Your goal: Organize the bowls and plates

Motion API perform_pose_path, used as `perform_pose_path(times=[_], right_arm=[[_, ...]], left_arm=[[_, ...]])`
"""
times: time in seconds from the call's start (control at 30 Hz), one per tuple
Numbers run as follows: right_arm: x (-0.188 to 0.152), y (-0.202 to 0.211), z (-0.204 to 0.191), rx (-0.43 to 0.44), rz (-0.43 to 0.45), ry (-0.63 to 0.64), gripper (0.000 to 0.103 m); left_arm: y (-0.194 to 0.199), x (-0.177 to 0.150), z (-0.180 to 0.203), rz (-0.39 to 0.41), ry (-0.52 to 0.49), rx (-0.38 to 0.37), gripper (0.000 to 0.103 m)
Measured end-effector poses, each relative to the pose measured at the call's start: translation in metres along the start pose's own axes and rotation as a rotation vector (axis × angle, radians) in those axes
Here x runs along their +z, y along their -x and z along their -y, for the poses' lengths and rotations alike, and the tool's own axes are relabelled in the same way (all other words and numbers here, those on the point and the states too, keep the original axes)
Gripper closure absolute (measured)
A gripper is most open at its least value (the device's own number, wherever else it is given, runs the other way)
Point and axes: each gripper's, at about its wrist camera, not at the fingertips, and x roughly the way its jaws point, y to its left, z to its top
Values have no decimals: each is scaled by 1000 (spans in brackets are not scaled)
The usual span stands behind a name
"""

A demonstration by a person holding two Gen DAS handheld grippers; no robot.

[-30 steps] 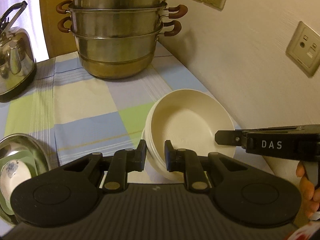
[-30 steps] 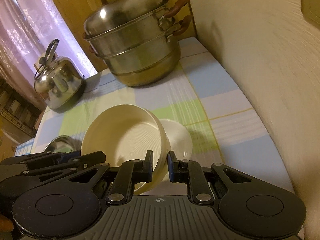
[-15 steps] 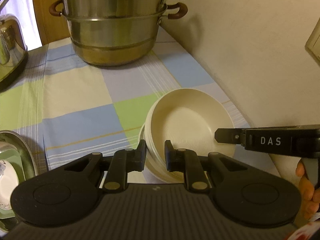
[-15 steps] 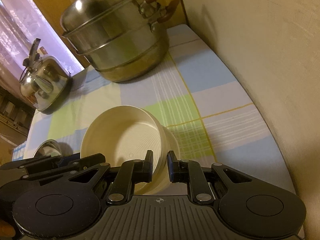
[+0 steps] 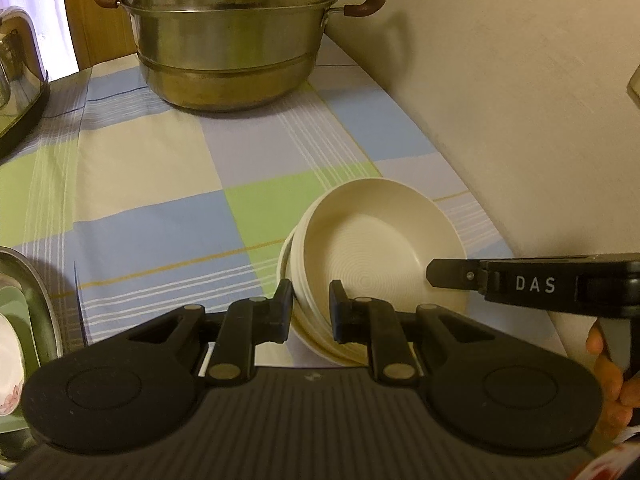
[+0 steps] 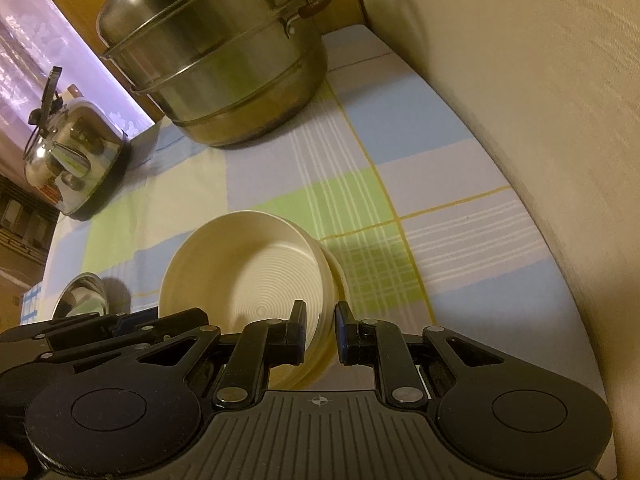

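Steel looms at the far end of the checked tabletop [image 5: 152, 184]: the big steamer pot [image 5: 236, 44], with a wall close on the right. The cream bowl [image 5: 372, 252] sits nested on others near that wall, its rim pinched on opposite sides by the left gripper [image 5: 310, 310] and right gripper [image 6: 320, 330] (fingers nearly together). Uneven pulls could tilt it, and the smooth rim could slip free.

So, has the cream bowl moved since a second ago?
Yes. Right wrist view: cream bowl has dropped over the lower dish, nearly covering it.
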Motion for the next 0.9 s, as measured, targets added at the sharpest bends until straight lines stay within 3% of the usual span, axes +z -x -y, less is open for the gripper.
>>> perform_pose_path(times=[0.37, 0.9], right_arm=[[1, -3, 1, -7, -7, -18, 87], [-2, 3, 7, 10, 30, -34, 87]], left_arm=[[-9, 2, -1, -27, 8, -11, 85], [0, 1, -2, 1, 2, -4, 85]])
